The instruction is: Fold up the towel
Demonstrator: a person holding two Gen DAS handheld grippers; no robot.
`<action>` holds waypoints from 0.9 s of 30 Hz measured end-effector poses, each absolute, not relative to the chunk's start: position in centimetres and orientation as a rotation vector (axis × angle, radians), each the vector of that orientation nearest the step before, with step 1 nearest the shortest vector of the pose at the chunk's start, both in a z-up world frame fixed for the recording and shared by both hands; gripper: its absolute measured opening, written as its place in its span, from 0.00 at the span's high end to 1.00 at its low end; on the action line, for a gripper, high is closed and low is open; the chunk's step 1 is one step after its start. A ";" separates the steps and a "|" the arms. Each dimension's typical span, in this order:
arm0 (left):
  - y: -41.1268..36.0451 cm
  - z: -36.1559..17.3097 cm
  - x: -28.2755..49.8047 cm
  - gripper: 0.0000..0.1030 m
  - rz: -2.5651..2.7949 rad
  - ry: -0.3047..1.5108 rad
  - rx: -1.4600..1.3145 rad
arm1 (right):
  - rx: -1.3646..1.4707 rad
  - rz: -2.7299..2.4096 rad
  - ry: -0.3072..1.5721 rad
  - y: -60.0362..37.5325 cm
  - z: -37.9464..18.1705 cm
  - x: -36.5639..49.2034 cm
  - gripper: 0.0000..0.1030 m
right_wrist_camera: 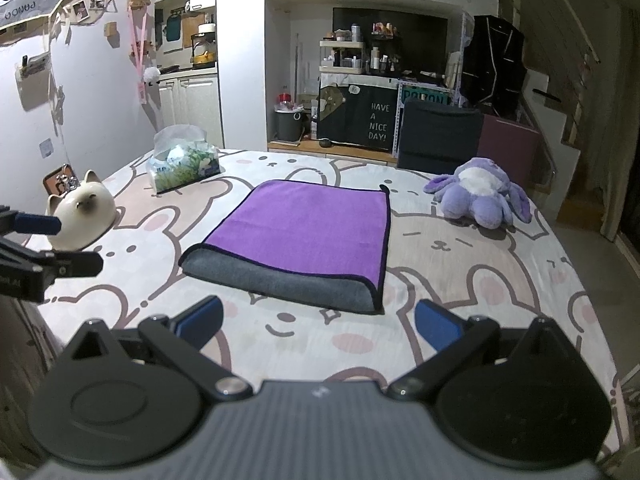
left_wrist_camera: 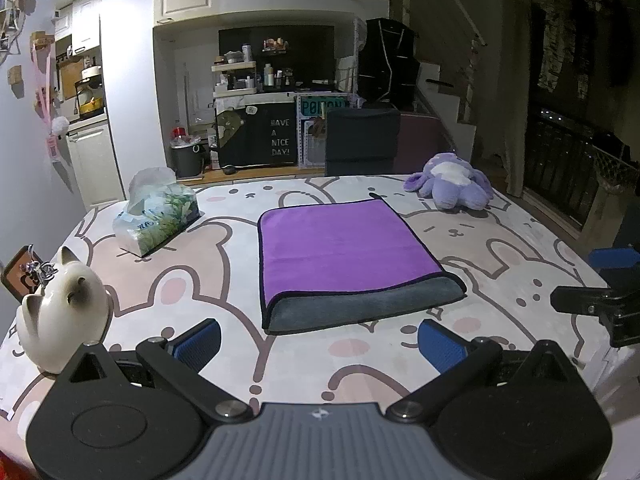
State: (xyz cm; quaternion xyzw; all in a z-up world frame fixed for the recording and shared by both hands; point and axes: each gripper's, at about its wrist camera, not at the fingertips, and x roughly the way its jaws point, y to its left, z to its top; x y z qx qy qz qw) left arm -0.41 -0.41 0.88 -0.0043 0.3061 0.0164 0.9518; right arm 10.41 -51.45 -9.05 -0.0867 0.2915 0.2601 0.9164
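Hovering wide open and empty-handed, the left gripper [left_wrist_camera: 318,342] and right gripper [right_wrist_camera: 318,326] face a purple-and-grey towel [left_wrist_camera: 344,256], folded once, mid-table on a bunny-print cloth [right_wrist_camera: 460,264]. A tissue pack [left_wrist_camera: 158,216], cat figurine [left_wrist_camera: 60,316] and purple plush [left_wrist_camera: 450,180] sit around it, well apart.

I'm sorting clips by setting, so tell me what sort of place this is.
Most likely a small lived-in home: a table under a bunny-print cloth holds a tissue pack and a purple plush toy, with kitchen cabinets behind.
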 end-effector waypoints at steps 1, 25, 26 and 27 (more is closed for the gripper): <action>-0.3 0.9 -0.4 0.00 0.035 0.621 -0.009 | -0.178 0.534 0.603 -51.5 -9.0 10.5 0.00; -0.4 2.0 2.6 0.00 0.029 0.627 -0.004 | -0.168 0.534 0.553 -51.4 -7.6 12.6 0.00; -0.4 2.1 2.8 0.00 0.026 0.628 -0.004 | -0.170 0.539 0.552 -51.4 -7.6 12.7 0.00; -0.2 2.2 3.1 0.00 0.020 0.631 -0.007 | -0.173 0.542 0.552 -51.3 -7.5 12.9 0.00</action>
